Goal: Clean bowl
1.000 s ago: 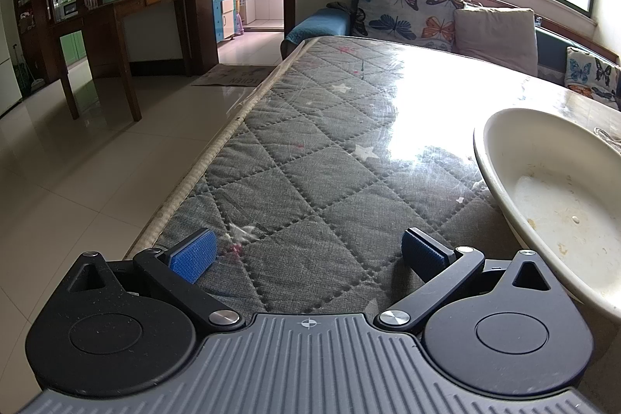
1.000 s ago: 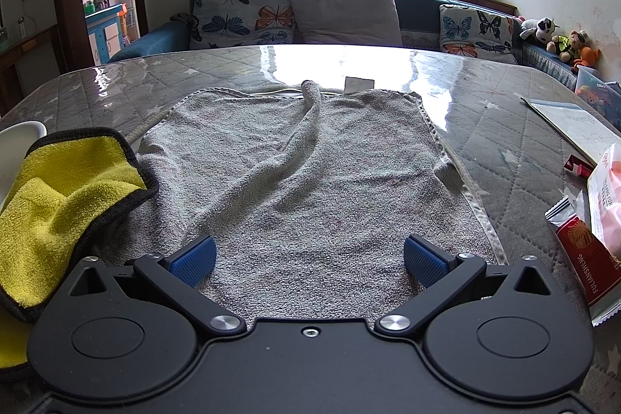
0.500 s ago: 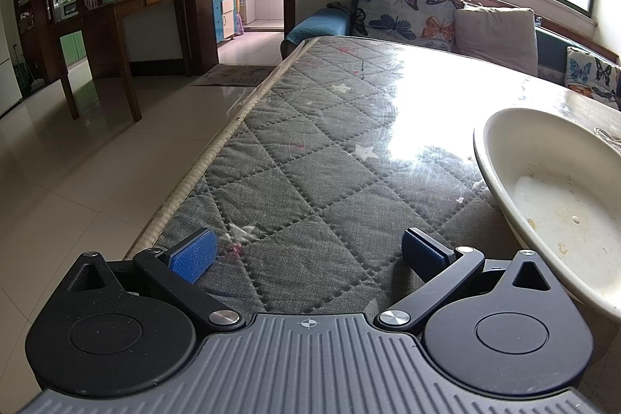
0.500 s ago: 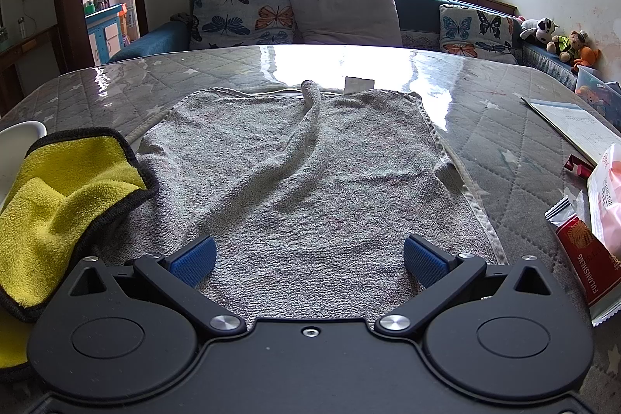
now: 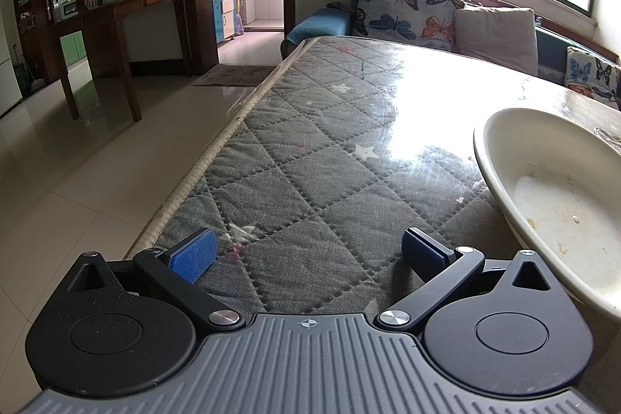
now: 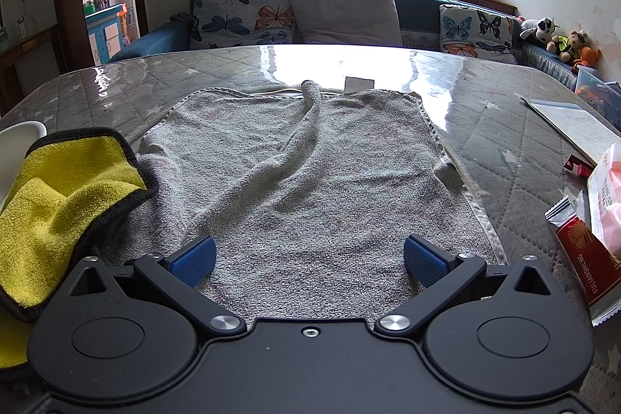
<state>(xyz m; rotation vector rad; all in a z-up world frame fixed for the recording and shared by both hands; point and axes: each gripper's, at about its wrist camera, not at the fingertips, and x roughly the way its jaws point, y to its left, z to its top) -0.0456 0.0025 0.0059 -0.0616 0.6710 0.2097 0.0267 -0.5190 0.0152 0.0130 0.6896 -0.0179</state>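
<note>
A cream bowl (image 5: pixel 555 189) with dried food stains inside stands on the quilted table at the right of the left wrist view; a sliver of its rim (image 6: pixel 21 132) shows at the far left of the right wrist view. My left gripper (image 5: pixel 308 253) is open over bare table, left of the bowl and apart from it. A yellow cloth with a black border (image 6: pixel 66 208) lies crumpled at the left, partly on a grey towel (image 6: pixel 302 181). My right gripper (image 6: pixel 308 257) hovers open over the towel's near end, to the right of the yellow cloth, holding nothing.
The table's left edge (image 5: pixel 217 150) drops to a tiled floor. At the right lie a red snack packet (image 6: pixel 582 258), a plastic bag (image 6: pixel 609 196) and a sheet of paper (image 6: pixel 574 123). A bench with cushions (image 6: pixel 341 10) runs behind the table.
</note>
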